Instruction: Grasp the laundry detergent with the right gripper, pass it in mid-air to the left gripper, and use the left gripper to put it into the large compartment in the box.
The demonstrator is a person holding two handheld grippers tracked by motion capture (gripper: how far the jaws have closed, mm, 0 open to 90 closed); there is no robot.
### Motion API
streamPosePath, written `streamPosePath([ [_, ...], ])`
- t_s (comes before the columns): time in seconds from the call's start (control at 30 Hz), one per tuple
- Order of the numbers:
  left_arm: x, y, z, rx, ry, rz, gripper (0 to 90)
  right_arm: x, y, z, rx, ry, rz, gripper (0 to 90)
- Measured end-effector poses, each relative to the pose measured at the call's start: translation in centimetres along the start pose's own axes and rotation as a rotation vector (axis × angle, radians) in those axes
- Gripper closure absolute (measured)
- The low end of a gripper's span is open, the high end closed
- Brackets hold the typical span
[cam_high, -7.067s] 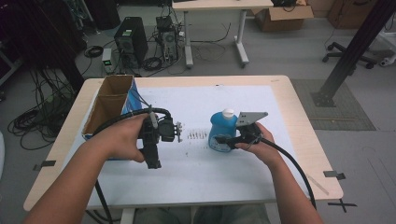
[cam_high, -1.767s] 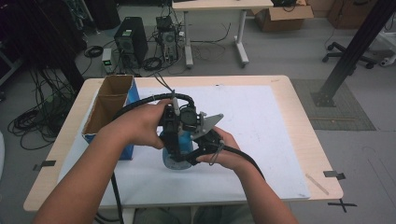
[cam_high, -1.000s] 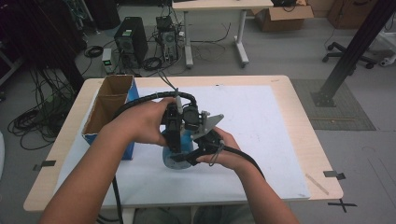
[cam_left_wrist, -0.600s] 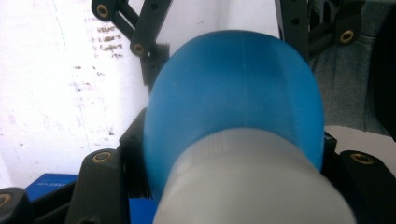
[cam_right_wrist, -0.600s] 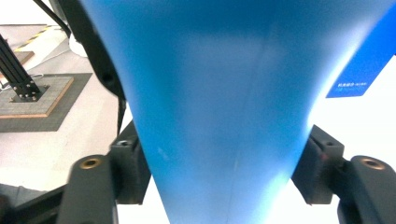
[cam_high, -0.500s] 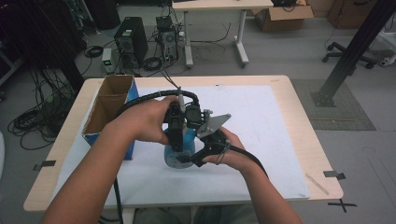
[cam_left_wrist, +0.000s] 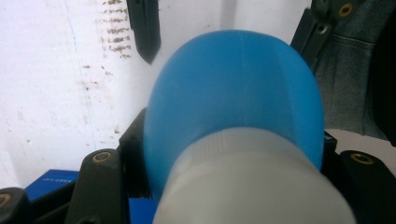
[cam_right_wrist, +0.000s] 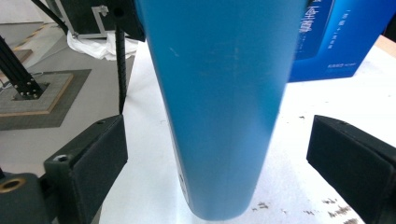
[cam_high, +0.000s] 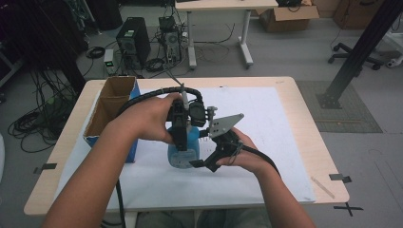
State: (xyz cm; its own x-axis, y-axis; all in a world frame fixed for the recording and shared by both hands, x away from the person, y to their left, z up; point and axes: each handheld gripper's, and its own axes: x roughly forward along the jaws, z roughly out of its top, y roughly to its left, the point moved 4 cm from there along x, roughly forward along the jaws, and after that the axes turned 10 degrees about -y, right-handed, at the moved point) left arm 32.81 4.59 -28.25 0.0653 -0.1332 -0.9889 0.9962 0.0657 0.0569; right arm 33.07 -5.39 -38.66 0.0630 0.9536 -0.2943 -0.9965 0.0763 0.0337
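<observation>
Bottle (cam_high: 184,151) handling is shown at the middle of the counter (cam_high: 304,142): the blue bottle stands upright on the white sheet (cam_high: 266,123), pinched at its neck, near the white cap (cam_left_wrist: 252,186), by the left gripper (cam_high: 180,127), so that it is kept steady from above. The right gripper (cam_high: 204,164) sits low beside the bottle's base; its fingers (cam_right_wrist: 88,158) have just been opening and are now spread clear of the blue wall on both sides, which suggests a handover to the left hand. An open cardboard box with a blue side (cam_high: 111,111) stands just left of the bottle, close enough to hinder a leftward move. Dark specks (cam_left_wrist: 116,32) are scattered on the sheet.
</observation>
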Motion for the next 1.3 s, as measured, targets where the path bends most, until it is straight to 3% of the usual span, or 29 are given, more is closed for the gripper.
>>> streamPosePath([
  [0.27, -0.2, 0.2, 0.0, -0.009, 0.000, 0.001, 38.5, -1.0, 0.0, 0.5, 0.011, -0.012, 0.027, 1.4],
  [0.5, -0.8, 0.7, -0.2, -0.093, 0.009, -0.015, 38.5, -2.9, -0.3, 0.7, -0.017, 0.015, -0.011, 1.4],
  [0.67, -1.2, 1.5, -0.5, -0.203, 0.013, 0.002, 38.5, -5.0, -0.5, 1.2, -0.063, 0.091, -0.084, 1.7],
  [0.73, -1.7, 1.9, -0.7, -0.266, 0.020, 0.006, 38.5, -6.2, -0.7, 1.3, -0.092, 0.155, -0.112, 1.8],
  [0.77, -1.7, 1.9, -0.7, -0.266, 0.020, 0.006, 38.5, -6.2, -0.7, 1.3, -0.092, 0.155, -0.112, 1.8],
  [0.8, -1.9, 2.0, -0.7, -0.284, 0.016, 0.009, 38.5, -7.1, -0.9, 1.4, -0.106, 0.202, -0.130, 1.9],
  [1.03, -4.0, 3.4, -1.6, -0.434, -0.008, 0.030, 38.5, -9.6, -1.4, 1.6, -0.122, 0.289, -0.174, 2.0],
  [1.1, -4.5, 3.9, -1.9, -0.479, 0.000, 0.041, 38.5, -10.3, -1.5, 1.5, -0.124, 0.303, -0.181, 2.1],
  [1.13, -4.9, 4.3, -2.2, -0.528, 0.010, 0.053, 38.5, -10.9, -1.6, 1.3, -0.119, 0.318, -0.185, 2.1],
  [1.17, -4.9, 4.3, -2.2, -0.528, 0.010, 0.053, 38.5, -10.9, -1.6, 1.3, -0.119, 0.318, -0.185, 2.1],
  [1.3, -6.0, 5.3, -3.2, -0.640, 0.029, 0.065, 38.4, -11.8, -1.7, 0.8, -0.105, 0.335, -0.198, 2.2],
])
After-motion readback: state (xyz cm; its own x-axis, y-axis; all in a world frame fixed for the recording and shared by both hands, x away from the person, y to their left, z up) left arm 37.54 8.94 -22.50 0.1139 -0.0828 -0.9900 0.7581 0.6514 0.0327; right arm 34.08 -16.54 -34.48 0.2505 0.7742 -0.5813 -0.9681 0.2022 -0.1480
